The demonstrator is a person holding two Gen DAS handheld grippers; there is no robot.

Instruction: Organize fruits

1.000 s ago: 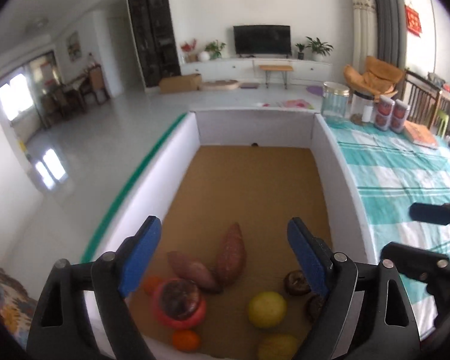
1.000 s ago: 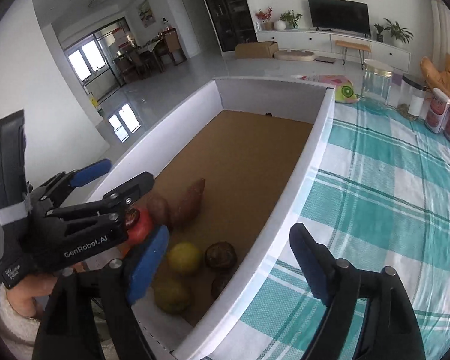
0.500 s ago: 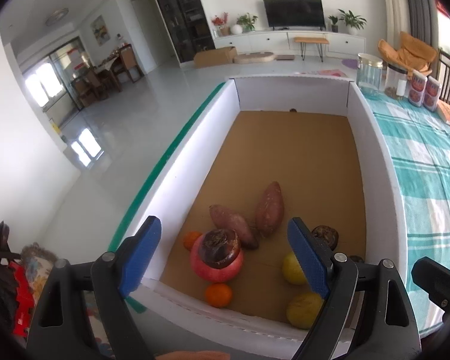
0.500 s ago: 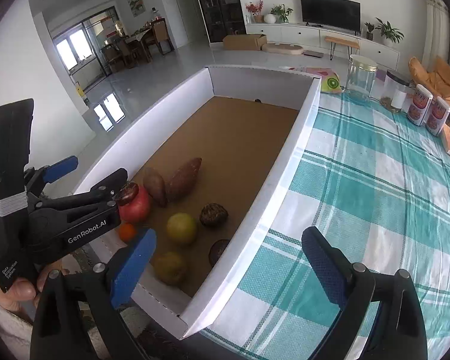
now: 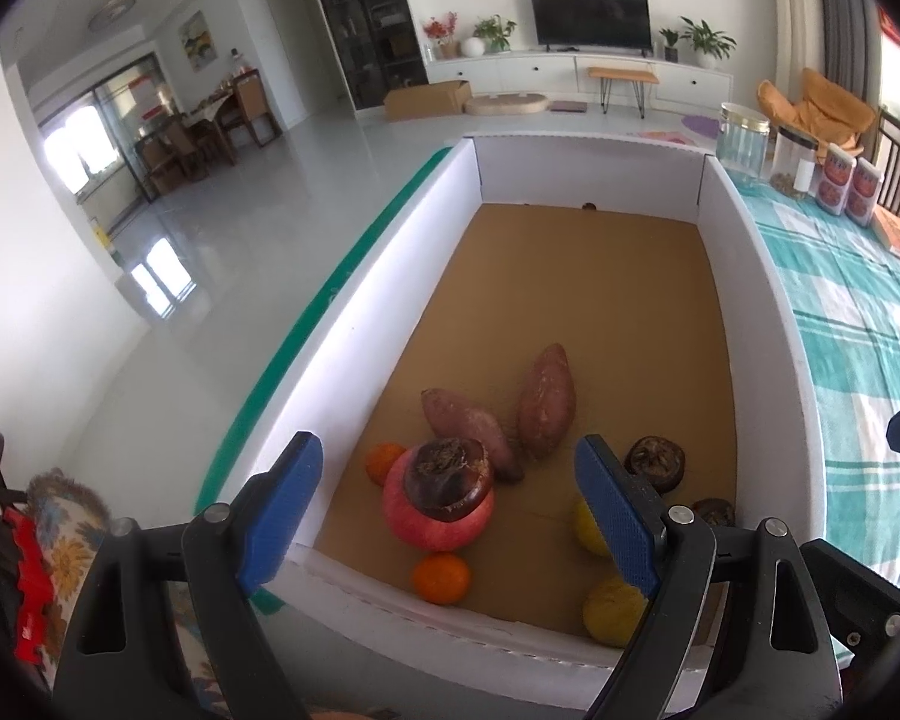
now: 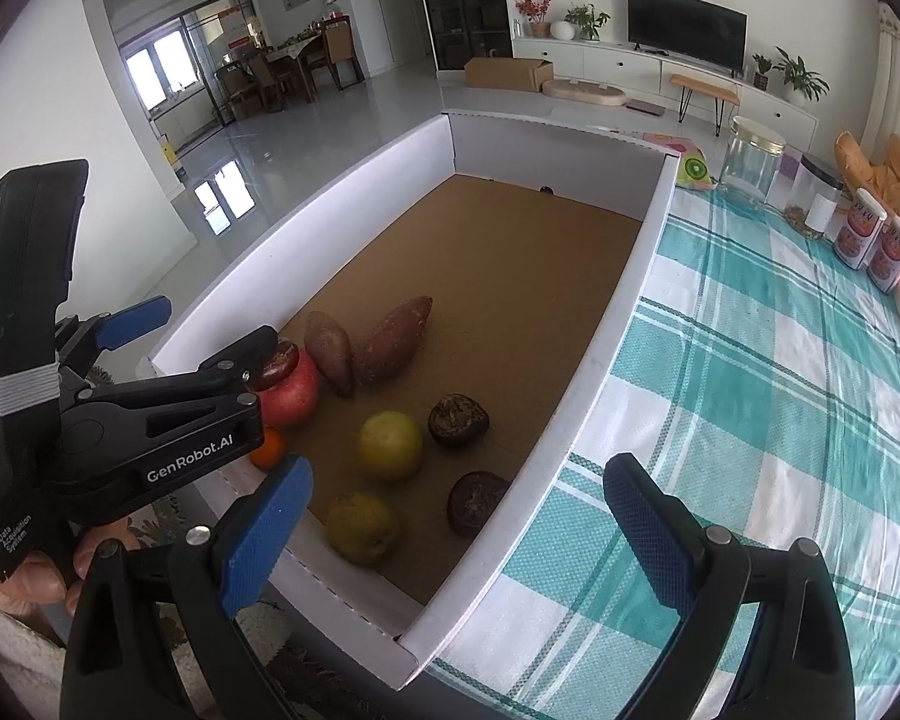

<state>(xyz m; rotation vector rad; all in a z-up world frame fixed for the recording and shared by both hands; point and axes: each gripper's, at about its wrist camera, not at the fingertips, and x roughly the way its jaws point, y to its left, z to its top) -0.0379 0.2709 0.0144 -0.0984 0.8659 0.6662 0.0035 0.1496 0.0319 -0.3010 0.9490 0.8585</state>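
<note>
A white box (image 5: pixel 354 324) with a brown floor holds the produce at its near end: a red apple (image 5: pixel 435 519) with a dark mangosteen (image 5: pixel 447 477) on top, two sweet potatoes (image 5: pixel 546 402), two small oranges (image 5: pixel 441 579), two yellow-green fruits (image 6: pixel 389 445) and two more dark mangosteens (image 6: pixel 458 420). My left gripper (image 5: pixel 450 516) is open and empty above the box's near edge. My right gripper (image 6: pixel 456 534) is open and empty over the box's near right corner.
A teal checked tablecloth (image 6: pixel 768 396) covers the table right of the box. Glass jars (image 6: pixel 750 159) and two cans (image 6: pixel 876 240) stand at its far end. The left gripper's body (image 6: pixel 120 420) is at the box's near left corner.
Both grippers have pulled back and up from the box, so more of its near end and fruit shows. Both stayed open. The fruit has not moved.
</note>
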